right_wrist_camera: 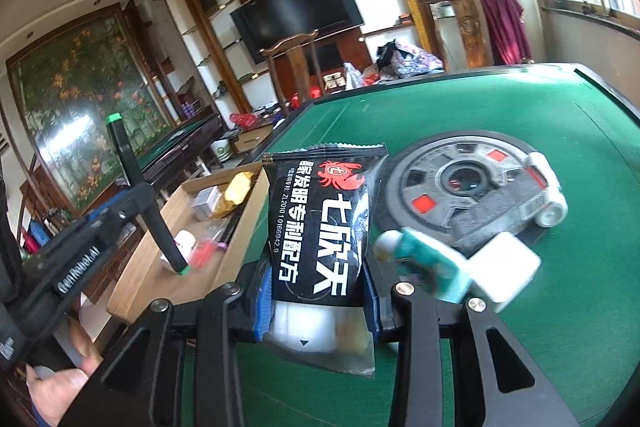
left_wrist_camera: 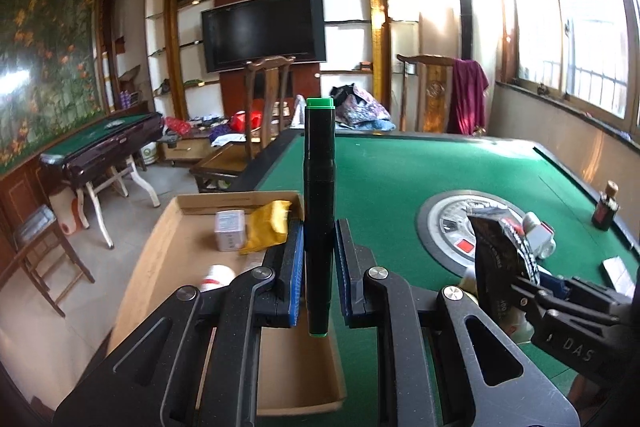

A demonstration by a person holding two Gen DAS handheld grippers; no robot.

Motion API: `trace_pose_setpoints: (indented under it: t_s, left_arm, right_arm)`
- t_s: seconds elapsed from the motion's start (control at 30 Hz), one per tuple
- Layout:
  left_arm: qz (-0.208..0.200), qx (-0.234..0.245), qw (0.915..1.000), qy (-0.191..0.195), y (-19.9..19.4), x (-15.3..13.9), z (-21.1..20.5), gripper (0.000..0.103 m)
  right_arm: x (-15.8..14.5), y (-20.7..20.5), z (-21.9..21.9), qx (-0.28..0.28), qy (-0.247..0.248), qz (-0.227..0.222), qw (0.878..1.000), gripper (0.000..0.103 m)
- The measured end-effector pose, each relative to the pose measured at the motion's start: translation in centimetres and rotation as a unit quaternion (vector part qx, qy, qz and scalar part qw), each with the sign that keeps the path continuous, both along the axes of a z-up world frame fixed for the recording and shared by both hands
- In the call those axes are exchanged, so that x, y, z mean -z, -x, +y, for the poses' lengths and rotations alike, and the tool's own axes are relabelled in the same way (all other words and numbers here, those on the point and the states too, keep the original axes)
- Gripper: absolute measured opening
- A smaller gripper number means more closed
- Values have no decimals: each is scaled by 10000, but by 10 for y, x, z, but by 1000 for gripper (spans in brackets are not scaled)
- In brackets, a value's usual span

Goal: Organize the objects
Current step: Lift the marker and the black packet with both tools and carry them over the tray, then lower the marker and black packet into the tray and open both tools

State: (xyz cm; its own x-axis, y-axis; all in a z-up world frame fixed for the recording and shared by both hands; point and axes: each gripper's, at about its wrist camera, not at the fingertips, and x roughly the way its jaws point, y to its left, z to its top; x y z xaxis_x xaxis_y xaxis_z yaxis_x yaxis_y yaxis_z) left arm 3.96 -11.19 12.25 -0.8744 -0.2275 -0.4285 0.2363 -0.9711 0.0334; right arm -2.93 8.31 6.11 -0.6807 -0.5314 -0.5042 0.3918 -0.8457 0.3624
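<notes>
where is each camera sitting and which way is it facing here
Left wrist: on the left gripper, looking forward along its fingers over the green table toward the TV wall; its jaws are shut on an upright black marker, and the right gripper shows at lower right.
Right wrist: on the right gripper, facing the same wall, tilted; its jaws clamp a black snack packet; the left gripper and a hand show at left.
Shared: marker, packet, cardboard box, table's round centre disc, TV.
</notes>
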Motion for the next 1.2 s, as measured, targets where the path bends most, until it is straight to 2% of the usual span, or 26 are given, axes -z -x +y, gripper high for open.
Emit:
trace_pose_setpoints:
  t_s: [0.3, 0.5, 0.67, 0.87, 0.93, 1.2]
  left_arm:
    - [-173, -569, 9975, -393, -16, -1, -78, 14]
    - [-481, -659, 9942, -701, -9, 8, -118, 14]
    - [-824, -598, 9915, -811, 10, 18, -136, 14]
    - [-1415, -375, 9818, -1210, 49, 42, -154, 14]
    - [-1609, -319, 9789, -1215, 64, 47, -157, 14]
    - [-1847, -336, 9746, -1223, 88, 63, -159, 15]
  right_arm:
    - [-5, -4, -56, -566, -88, -70, 9983, 36]
    - [-9, -1, -103, -989, -216, -228, 9946, 36]
    - [5, 10, -137, -1165, -400, -544, 9909, 36]
    - [18, 24, -167, -1221, -544, -780, 9879, 36]
    - [21, 28, -172, -1227, -593, -822, 9873, 36]
    - [34, 42, -195, -1139, -897, -1015, 9842, 36]
